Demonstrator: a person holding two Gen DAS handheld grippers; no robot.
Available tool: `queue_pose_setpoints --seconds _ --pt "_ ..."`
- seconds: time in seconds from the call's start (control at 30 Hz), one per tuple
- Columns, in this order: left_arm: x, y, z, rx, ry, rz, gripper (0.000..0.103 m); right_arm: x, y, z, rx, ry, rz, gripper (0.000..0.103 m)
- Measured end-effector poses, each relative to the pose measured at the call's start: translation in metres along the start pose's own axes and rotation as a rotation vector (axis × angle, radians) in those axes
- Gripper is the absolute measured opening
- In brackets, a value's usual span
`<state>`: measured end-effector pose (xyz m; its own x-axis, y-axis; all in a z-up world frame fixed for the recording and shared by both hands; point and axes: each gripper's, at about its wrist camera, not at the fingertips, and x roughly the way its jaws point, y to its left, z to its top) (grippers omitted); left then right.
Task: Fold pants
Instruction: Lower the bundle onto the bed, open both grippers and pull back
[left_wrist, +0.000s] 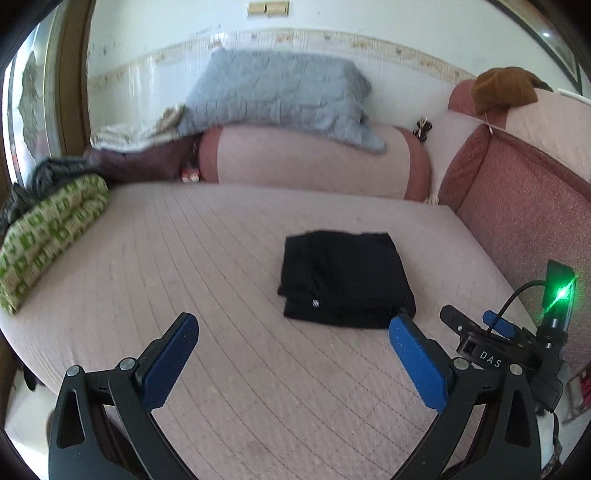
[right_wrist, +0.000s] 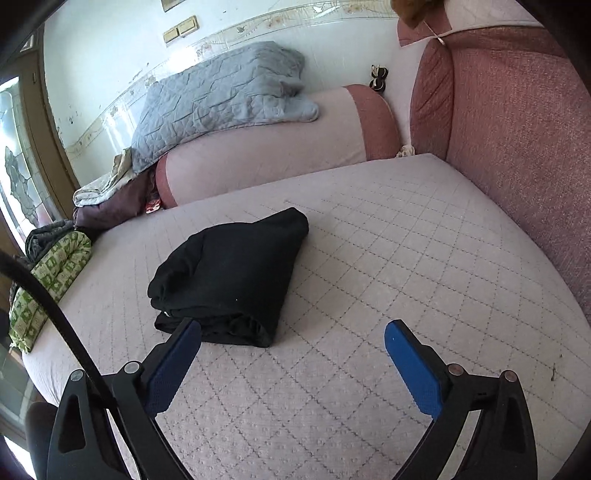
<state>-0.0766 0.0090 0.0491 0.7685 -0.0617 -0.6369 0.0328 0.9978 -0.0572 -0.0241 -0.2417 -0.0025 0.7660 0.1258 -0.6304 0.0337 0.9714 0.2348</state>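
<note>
Nearest, the left gripper and right gripper both hover with blue-padded fingers spread wide, holding nothing. Just beyond lie the black fabric pants, already a compact folded square on the pink quilted bed. Judging by that, only tidying remains: press loose near edges flat without dragging layers. The grey quilted blanket lies well apart.

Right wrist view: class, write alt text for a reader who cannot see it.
Black pants lie folded in a compact bundle on a pink quilted bed. The right gripper is open and empty, its left finger just at the bundle's near edge.
</note>
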Motion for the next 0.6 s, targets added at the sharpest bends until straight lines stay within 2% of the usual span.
queue_pose_setpoints --seconds 0.27,0.6 --pt "0.023 0.009 -0.013 -0.061 0.115 -0.044 0.103 0.024 0.005 -0.004 0.036 0.083 0.017 0.102" --pt "0.028 0.008 -0.016 -0.048 0.136 -0.036 0.103 0.027 0.012 -0.009 0.008 0.086 -0.001 0.102"
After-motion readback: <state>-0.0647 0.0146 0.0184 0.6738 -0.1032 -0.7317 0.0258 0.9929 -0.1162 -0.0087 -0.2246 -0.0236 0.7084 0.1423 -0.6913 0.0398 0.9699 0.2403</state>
